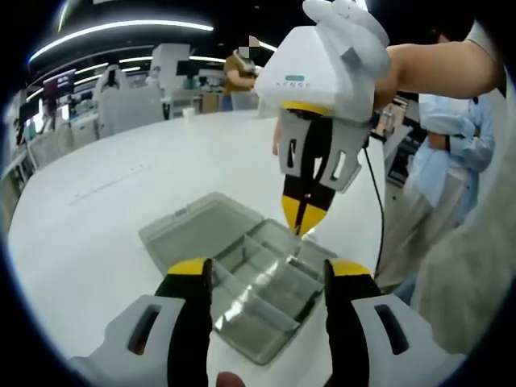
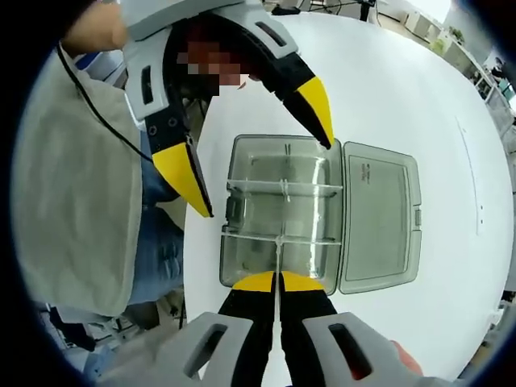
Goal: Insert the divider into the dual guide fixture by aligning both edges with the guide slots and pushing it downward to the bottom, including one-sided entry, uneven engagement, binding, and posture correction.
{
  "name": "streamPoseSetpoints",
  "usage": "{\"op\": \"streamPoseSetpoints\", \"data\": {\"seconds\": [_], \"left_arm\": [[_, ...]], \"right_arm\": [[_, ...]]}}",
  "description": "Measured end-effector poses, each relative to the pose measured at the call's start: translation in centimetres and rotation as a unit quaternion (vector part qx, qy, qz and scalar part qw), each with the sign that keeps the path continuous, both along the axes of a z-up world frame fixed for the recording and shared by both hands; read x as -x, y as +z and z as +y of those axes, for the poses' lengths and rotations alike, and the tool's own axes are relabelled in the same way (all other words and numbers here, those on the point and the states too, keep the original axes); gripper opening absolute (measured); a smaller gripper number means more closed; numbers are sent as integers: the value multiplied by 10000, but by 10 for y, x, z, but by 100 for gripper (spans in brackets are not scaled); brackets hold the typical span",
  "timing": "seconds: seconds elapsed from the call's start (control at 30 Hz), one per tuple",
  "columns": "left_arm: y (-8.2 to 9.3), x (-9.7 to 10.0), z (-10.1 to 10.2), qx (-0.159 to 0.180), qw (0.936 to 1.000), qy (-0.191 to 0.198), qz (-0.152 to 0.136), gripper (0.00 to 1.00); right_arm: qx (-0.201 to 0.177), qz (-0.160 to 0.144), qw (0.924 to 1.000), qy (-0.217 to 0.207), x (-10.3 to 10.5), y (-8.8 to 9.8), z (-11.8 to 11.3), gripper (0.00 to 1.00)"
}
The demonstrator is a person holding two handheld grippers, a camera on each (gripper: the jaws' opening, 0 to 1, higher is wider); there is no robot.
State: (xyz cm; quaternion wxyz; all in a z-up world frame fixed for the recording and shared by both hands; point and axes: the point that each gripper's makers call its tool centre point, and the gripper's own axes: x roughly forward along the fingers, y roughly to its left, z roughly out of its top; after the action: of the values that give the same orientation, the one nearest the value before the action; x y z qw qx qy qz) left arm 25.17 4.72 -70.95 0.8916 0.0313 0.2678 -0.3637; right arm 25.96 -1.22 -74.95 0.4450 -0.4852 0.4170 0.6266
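Observation:
A clear plastic box (image 1: 242,278) (image 2: 278,210) lies on the white table with its lid (image 2: 379,214) folded open beside it. Clear cross walls (image 2: 282,188) split its tray into compartments. My right gripper (image 2: 280,282) is shut on a thin clear divider (image 2: 278,254), seen edge-on, whose far end touches a cross wall. From the left gripper view the right gripper (image 1: 302,216) points straight down over the tray's far side, with the divider (image 1: 300,235) hanging below its tips. My left gripper (image 1: 270,270) (image 2: 266,176) stands open, its jaws straddling the tray without touching it.
The white table (image 1: 121,185) (image 2: 451,105) stretches wide around the box. A person in a light blue shirt (image 1: 451,137) stands close at the table's edge, and another person (image 1: 238,72) stands far behind it. A black cable (image 1: 372,201) hangs from the right gripper.

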Motion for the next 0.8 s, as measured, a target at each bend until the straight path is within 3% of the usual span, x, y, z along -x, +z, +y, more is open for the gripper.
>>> {"op": "streamPoseSetpoints", "data": {"seconds": [0.8], "left_arm": [[-1,3,4,0,10000,57,-3,54]], "right_arm": [[43,49,10000,-48,1,-8,1,0]]}}
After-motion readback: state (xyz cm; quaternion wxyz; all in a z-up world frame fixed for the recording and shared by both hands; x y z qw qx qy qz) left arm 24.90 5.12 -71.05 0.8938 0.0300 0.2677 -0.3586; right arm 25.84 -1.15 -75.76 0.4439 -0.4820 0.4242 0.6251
